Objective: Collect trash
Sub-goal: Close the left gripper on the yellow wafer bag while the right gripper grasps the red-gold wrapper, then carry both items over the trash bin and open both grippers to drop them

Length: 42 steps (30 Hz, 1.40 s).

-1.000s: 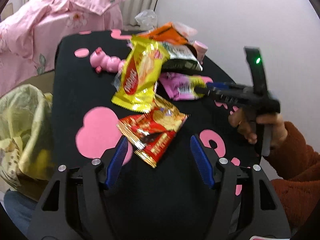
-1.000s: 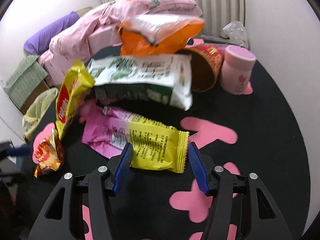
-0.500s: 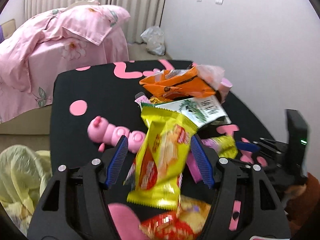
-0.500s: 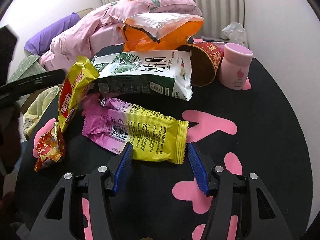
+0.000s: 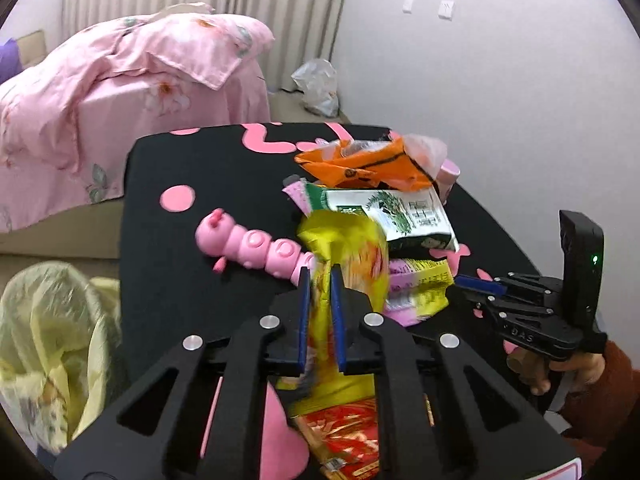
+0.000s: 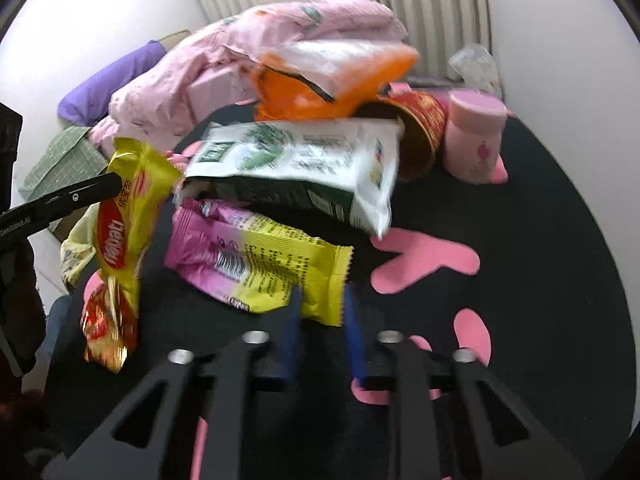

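Note:
My left gripper (image 5: 319, 276) is shut on a yellow snack bag (image 5: 344, 248), which stands up crumpled between the blue pads; the right wrist view shows that yellow snack bag (image 6: 124, 216) hanging at the left. My right gripper (image 6: 322, 300) has its jaws closing, and the pads pinch the yellow end of a pink-and-yellow wrapper (image 6: 256, 256) on the black table (image 6: 520, 216). A red foil wrapper (image 5: 344, 436) lies under the left gripper. Behind are a green-and-white bag (image 6: 296, 156) and an orange bag (image 6: 320, 92).
A bin lined with a pale yellow bag (image 5: 44, 340) stands left of the table. A pink caterpillar toy (image 5: 256, 244), a tipped red cup (image 6: 420, 128) and a pink jar (image 6: 474, 140) sit on the table. A bed with pink bedding (image 5: 120, 72) lies beyond.
My left gripper moved forward from over the red wrapper to the yellow bag and shut on it. The right jaws went from wide open to closed on the wrapper's yellow end.

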{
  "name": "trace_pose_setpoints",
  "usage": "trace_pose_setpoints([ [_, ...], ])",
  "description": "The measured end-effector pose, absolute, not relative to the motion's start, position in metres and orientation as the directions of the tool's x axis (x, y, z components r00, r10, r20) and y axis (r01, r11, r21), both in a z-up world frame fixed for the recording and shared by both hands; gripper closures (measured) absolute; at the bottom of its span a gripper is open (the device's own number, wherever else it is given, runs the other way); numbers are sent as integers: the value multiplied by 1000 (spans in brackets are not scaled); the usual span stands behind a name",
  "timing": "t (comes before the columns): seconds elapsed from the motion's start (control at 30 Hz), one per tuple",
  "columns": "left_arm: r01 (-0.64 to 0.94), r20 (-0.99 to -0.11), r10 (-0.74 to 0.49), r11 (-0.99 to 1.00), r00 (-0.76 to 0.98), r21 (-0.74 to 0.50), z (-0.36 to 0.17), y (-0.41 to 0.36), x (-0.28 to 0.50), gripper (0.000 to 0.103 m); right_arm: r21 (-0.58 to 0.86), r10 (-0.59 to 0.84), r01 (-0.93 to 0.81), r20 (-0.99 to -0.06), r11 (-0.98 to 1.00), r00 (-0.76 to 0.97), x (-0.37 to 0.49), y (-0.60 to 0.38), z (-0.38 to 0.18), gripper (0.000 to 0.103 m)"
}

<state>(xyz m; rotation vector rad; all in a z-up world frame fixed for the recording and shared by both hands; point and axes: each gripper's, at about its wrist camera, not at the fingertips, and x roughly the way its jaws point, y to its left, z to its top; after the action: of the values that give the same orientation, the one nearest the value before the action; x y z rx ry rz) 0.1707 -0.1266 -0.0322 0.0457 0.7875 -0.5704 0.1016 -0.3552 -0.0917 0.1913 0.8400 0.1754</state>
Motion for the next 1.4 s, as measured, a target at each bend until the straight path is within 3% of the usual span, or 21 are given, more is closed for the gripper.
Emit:
trace_pose_setpoints([
  [0.07, 477, -659, -474, 857, 583, -194, -27, -115, 163, 94, 202, 215, -99, -708, 974, 673, 97, -349, -83, 100],
  [0.27, 437, -600, -483, 868, 637, -236, -12, -86, 143, 94, 133, 199, -148, -639, 980, 743, 81, -335, -43, 100],
  [0.4, 420, -591, -484, 871, 645, -255, -12, -73, 136, 94, 236, 321, -221, -604, 946, 729, 79, -340, -37, 97],
  [0.43, 417, -590, -485, 871, 646, -260, -12, -71, 135, 94, 248, 341, -237, -594, 939, 729, 76, -338, -38, 87],
  [0.47, 411, -588, -486, 872, 647, -267, -13, -68, 135, 94, 262, 371, -264, -586, 928, 721, 76, -336, -40, 63],
  [0.5, 405, -587, -486, 872, 648, -274, -13, -65, 135, 94, 276, 395, -284, -590, 918, 705, 75, -333, -43, 51],
  [0.53, 398, -585, -485, 873, 650, -281, -13, -61, 135, 94, 287, 415, -300, -606, 910, 678, 76, -328, -45, 45],
  [0.73, 364, -575, -469, 883, 670, -295, -11, -45, 131, 94, 259, 463, -408, -689, 876, 557, 66, -275, -62, 47],
  [0.83, 356, -575, -464, 886, 674, -297, -12, -39, 128, 94, 296, 518, -454, -682, 841, 516, 66, -259, -67, 57],
  [0.9, 352, -576, -463, 886, 674, -301, -13, -37, 127, 94, 330, 545, -467, -699, 821, 464, 71, -250, -76, 69],
  [0.93, 350, -577, -463, 887, 673, -303, -14, -36, 126, 94, 338, 548, -468, -710, 816, 442, 73, -246, -81, 80],
  [1.03, 345, -576, -457, 889, 678, -300, -13, -33, 122, 94, 347, 555, -469, -706, 812, 440, 74, -245, -81, 82],
  [1.4, 322, -527, -410, 912, 745, -255, 12, -17, 110, 94, 159, 418, -423, -645, 892, 639, 77, -267, -16, 83],
])
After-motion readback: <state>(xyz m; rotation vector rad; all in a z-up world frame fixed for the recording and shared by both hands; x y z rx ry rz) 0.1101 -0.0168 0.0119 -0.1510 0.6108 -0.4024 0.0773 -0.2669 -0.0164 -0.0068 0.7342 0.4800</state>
